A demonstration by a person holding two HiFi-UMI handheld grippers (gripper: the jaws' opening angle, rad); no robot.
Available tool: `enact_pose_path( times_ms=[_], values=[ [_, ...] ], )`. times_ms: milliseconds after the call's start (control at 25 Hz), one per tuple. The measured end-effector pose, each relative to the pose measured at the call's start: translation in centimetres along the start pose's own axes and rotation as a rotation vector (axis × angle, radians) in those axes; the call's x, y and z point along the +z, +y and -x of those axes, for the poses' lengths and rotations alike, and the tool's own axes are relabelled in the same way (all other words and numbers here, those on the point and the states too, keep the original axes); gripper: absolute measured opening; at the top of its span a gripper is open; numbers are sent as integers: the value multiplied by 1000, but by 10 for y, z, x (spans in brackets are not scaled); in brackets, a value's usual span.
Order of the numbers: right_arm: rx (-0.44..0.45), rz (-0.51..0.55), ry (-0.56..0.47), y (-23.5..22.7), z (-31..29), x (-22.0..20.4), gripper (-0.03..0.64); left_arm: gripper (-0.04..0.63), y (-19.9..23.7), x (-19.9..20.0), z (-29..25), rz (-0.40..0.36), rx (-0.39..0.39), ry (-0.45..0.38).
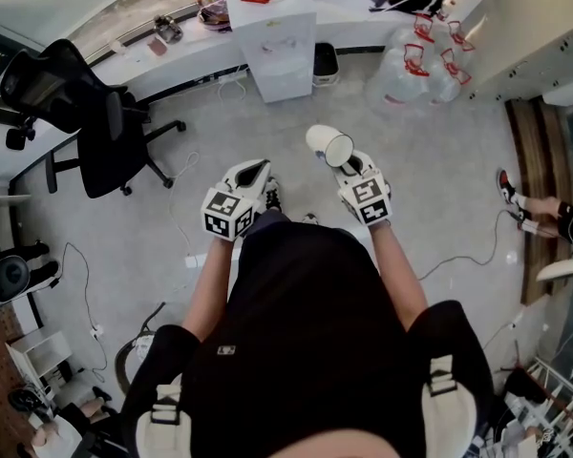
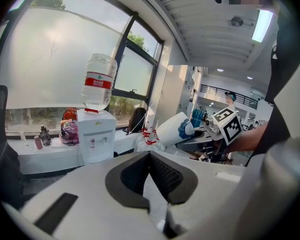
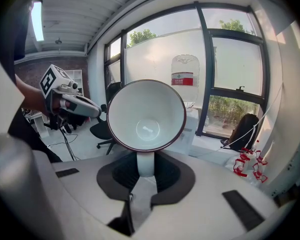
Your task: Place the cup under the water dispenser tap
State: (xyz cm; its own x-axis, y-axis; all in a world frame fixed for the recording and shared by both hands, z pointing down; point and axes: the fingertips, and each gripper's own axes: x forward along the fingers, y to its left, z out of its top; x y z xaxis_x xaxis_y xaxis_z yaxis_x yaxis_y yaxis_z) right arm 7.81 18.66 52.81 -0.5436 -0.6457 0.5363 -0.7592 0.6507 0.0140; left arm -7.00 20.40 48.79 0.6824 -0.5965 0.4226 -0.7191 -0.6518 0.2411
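Between the dark ribbed pads of the right claw sits the handle of a white ceramic cup with a dark red rim, and the jaws are clamped on that handle. The cup lies tipped on its side just ahead of the claw tips, with its open mouth turned back along the jaws and its plain white inside showing. To the left of this claw and apart from it, the left claw has its jaws drawn together with nothing between them. From there the cup shows off to the right, up at the other claw's tips. Both claws are held out in front of the person over a pale grey floor. Off to the left of the left claw stands a black wheeled office chair. Well ahead of both claws, against the windowed wall, stands a white box-shaped water dispenser with a clear upturned bottle on top, well apart from the cup. To the right of it, far ahead of the right claw, a cluster of clear plastic water jugs with red handles rests on the floor
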Motion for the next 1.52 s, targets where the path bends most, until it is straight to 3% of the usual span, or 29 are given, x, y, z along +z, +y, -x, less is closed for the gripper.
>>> enact_pose_path(
  times_ms=[840,1520],
  values=[
    [-12,-21,33,-25,-73,39,38,-5,82,34,-31,13,-30,21],
    [-100,-72,74,-43,-107,50,38,-5,132,51,-64,-15,-137,52]
  ],
)
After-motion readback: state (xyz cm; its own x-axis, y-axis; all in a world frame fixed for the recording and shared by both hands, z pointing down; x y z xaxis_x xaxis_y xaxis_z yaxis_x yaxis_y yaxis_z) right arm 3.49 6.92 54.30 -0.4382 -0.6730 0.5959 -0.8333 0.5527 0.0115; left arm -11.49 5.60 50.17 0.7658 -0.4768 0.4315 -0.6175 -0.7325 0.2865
